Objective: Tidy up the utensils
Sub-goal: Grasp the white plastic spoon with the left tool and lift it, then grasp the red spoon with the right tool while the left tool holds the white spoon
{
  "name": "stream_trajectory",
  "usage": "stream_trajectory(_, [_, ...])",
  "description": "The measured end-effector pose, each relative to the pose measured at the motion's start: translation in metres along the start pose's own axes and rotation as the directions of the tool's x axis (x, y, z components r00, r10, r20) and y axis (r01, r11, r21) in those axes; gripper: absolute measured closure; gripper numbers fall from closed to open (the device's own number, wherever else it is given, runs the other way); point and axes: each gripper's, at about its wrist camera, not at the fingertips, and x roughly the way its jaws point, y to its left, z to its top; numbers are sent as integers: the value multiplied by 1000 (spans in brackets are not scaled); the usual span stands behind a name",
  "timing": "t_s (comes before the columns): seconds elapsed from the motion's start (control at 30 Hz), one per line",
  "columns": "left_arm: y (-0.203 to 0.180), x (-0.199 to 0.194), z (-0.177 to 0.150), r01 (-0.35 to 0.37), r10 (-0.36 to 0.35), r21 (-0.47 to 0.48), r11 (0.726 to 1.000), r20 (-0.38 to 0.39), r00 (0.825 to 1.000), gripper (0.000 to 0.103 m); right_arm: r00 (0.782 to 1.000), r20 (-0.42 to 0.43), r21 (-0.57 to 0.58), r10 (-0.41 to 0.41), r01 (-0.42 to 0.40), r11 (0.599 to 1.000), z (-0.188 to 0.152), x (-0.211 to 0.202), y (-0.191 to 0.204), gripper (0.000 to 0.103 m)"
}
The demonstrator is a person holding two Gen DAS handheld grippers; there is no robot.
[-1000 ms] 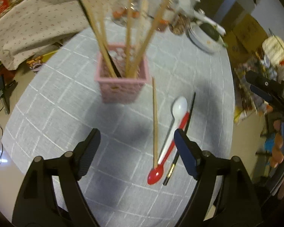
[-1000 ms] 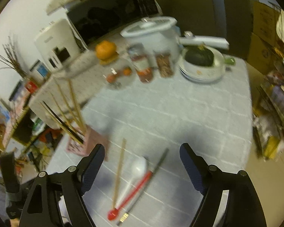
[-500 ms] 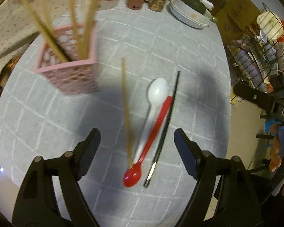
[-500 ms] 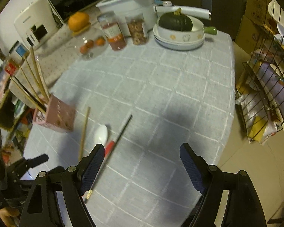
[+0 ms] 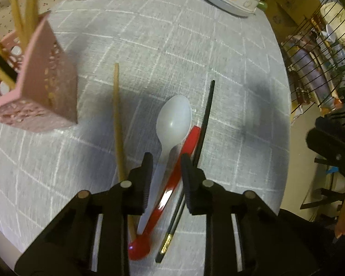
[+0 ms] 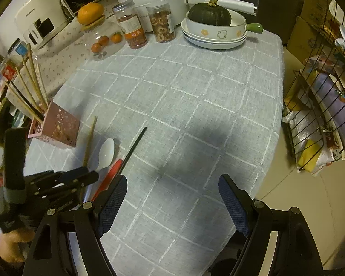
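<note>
Woven cloth tablecloth (image 6: pixel 195 105), matt, w/ white grid. Red spoon (image 5: pixel 165 197) glossy plastic; white spoon (image 5: pixel 173 119) smooth plastic. Loose chopstick (image 5: pixel 117 115) bare wood. Pink holder (image 6: pixel 61 128) perforated, matt.

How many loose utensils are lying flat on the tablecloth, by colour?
White spoon: 1
Red spoon: 1
Black chopstick: 1
Wooden chopstick: 1
Total: 4

Left wrist: close, looking down. Right wrist: higher, wider. Both share white spoon (image 5: pixel 173 120) (image 6: pixel 106 153).
</note>
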Motion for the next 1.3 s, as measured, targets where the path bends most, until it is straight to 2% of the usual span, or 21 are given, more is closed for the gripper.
stream_trajectory(0.2, [-1,7,3,-32,32,0,999,2,999,93,1000,-17,7,1,-1,1000,-2,5,-4,20])
stream_trajectory(0.43, [2,-34,-3,-6,3,30,1000,103,995,93,999,-38,6,8,-8,1000,-3,11,1,20])
stream_trajectory(0.6, [18,-75,-20,16,-21,29,999,182,983,93,998,-62,-5,23,-23,1000,-4,18,16,20])
stream_trajectory(0.87, [48,-109,-37,25,-27,9,1000,251,968,93,988,-110,3,106,-106,994,-5,36,56,21])
stream_trajectory(0.93, [56,-114,-41,25,-26,8,1000,259,965,93,985,-120,7,122,-122,992,-5,41,67,28])
stream_trajectory(1.07, [67,-121,-46,20,-20,4,1000,268,963,93,974,-166,3,152,-153,988,-7,57,91,58])
stream_trajectory(1.17, [72,-123,-48,21,-19,-1,1000,270,963,93,965,-189,15,183,-183,983,-8,68,101,66])
stream_trajectory(1.3, [82,-128,-51,20,-16,-12,1000,274,962,93,955,-220,39,199,-196,980,-9,84,109,67])
